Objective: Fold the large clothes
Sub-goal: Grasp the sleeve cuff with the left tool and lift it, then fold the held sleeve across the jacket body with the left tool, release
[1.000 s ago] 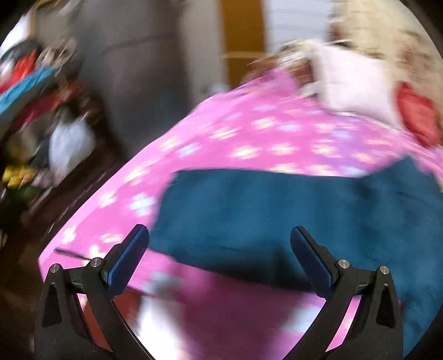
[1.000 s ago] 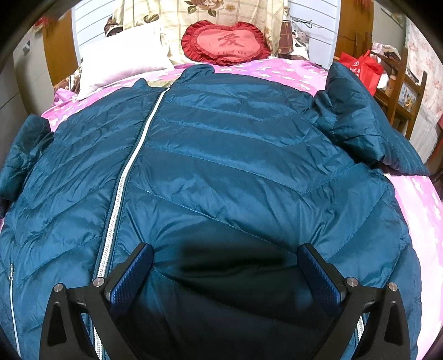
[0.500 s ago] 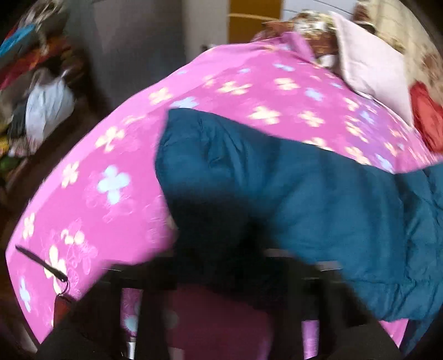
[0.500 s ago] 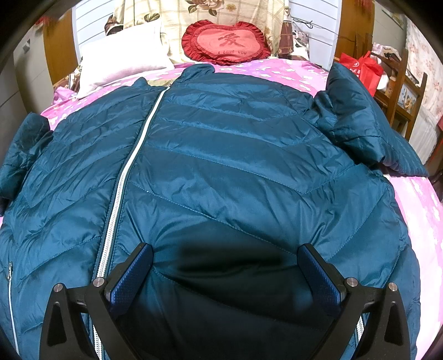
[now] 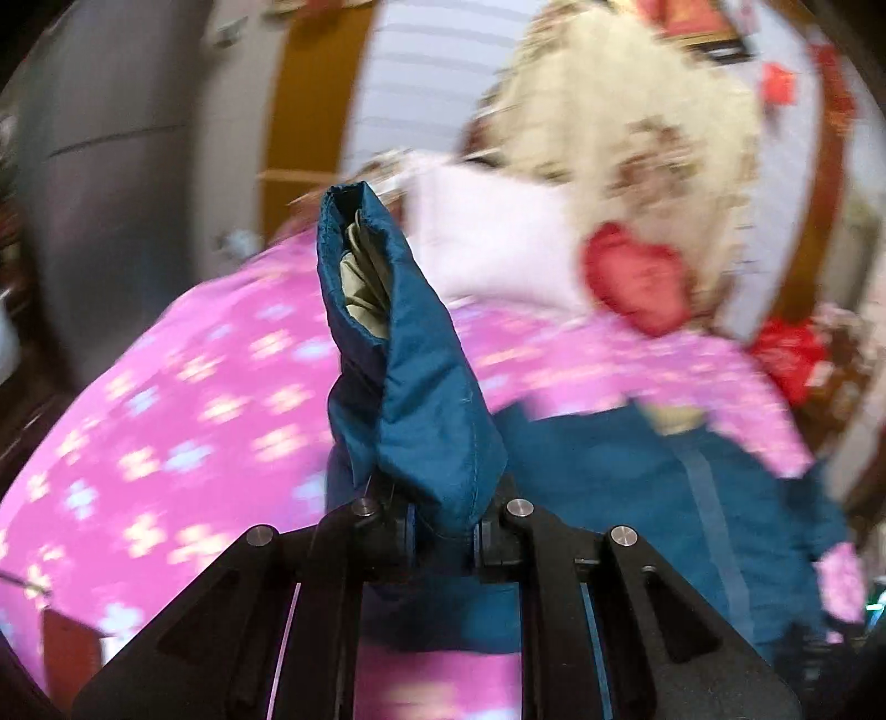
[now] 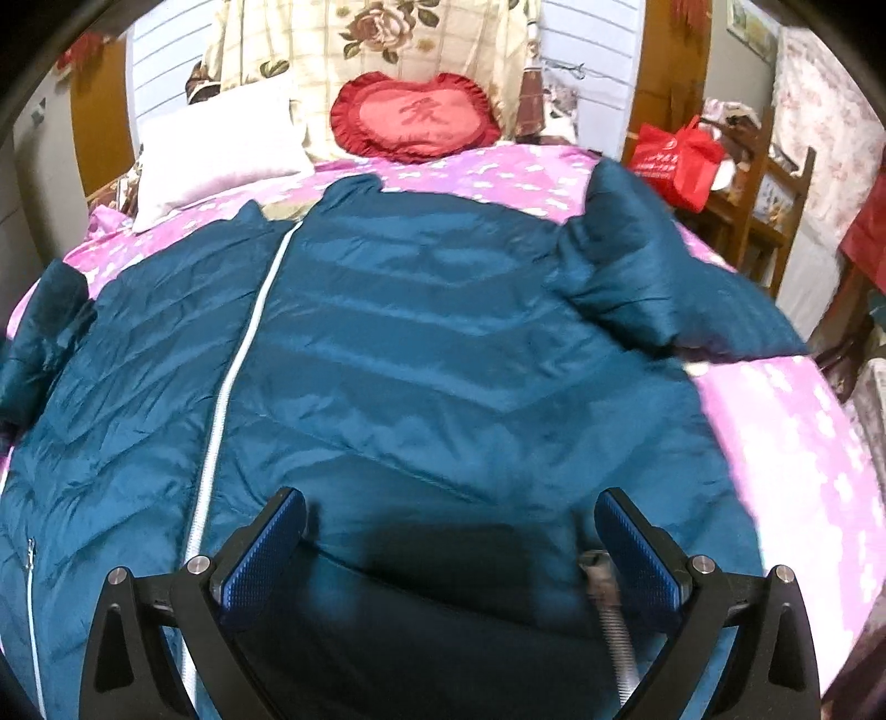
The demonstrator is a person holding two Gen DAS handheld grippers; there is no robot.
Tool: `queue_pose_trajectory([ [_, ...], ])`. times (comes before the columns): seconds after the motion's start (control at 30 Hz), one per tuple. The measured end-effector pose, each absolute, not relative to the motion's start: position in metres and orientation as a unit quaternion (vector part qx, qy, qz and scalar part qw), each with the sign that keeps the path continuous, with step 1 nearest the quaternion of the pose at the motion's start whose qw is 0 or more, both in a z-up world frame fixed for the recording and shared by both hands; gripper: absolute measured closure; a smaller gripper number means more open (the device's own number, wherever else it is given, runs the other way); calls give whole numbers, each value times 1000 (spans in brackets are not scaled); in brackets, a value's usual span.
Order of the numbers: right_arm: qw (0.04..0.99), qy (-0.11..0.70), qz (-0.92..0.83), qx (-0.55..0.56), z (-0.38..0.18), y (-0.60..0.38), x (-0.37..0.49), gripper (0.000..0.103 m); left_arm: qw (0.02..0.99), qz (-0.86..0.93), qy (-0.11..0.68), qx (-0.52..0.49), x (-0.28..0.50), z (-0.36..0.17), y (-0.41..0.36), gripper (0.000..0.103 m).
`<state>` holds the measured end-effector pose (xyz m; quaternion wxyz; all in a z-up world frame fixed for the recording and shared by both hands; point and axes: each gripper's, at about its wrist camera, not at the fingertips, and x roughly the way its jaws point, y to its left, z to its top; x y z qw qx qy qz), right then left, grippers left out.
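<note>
A teal puffer jacket [image 6: 421,354] lies spread front-up on the pink flowered bed [image 6: 797,443], its white zipper [image 6: 232,376] running down the left half. In the left wrist view my left gripper [image 5: 443,534] is shut on the jacket's sleeve [image 5: 410,354], which stands up from the jaws with its cuff and pale lining showing at the top. The rest of the jacket [image 5: 653,498] lies blurred to the right. My right gripper [image 6: 451,540] hovers open over the jacket's lower hem, nothing between its blue pads [image 6: 266,548].
A white pillow [image 6: 216,149], a red heart cushion [image 6: 415,116] and a floral quilt [image 6: 398,39] sit at the bed's head. A red bag [image 6: 675,160] rests on wooden furniture at the right. A grey wardrobe [image 5: 111,166] stands left of the bed.
My left gripper went from wide open above the sleeve to shut on it, then lifted it off the bed and swung up. The right gripper rose slightly and stays open.
</note>
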<state>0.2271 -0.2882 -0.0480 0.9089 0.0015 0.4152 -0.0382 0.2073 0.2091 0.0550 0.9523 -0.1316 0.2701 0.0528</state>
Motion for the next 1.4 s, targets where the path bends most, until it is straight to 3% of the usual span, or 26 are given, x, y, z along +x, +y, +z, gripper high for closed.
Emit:
queue_pose_trajectory([
  [0.2,896,440,-51,23,-53,-322,221,0,957,-45,248,-143,236,99,119,91],
  [0.43,895,441,-63,34,-49,-359,207,0,931,-143,268,-202,276,100,16,91],
  [0.57,890,447,-72,49,-50,-378,207,0,912,-185,296,-216,292,78,-42,90],
  [0.9,884,460,-65,57,-54,-384,209,0,853,-197,382,-295,304,-21,-80,89],
  [0.97,882,463,-64,60,-56,-384,210,0,852,-196,388,-292,303,-28,-90,81],
  [1.0,881,464,-64,61,-57,-384,210,0,850,-199,392,-291,301,-30,-91,62],
  [1.03,881,465,-64,62,-57,-383,210,0,847,-199,399,-289,300,-33,-93,33],
  [1.1,881,465,-64,60,-58,-382,211,0,842,-201,408,-291,297,-40,-97,17],
  [1.4,879,470,-67,52,-62,-378,214,0,814,-296,402,-298,275,-31,-108,17],
])
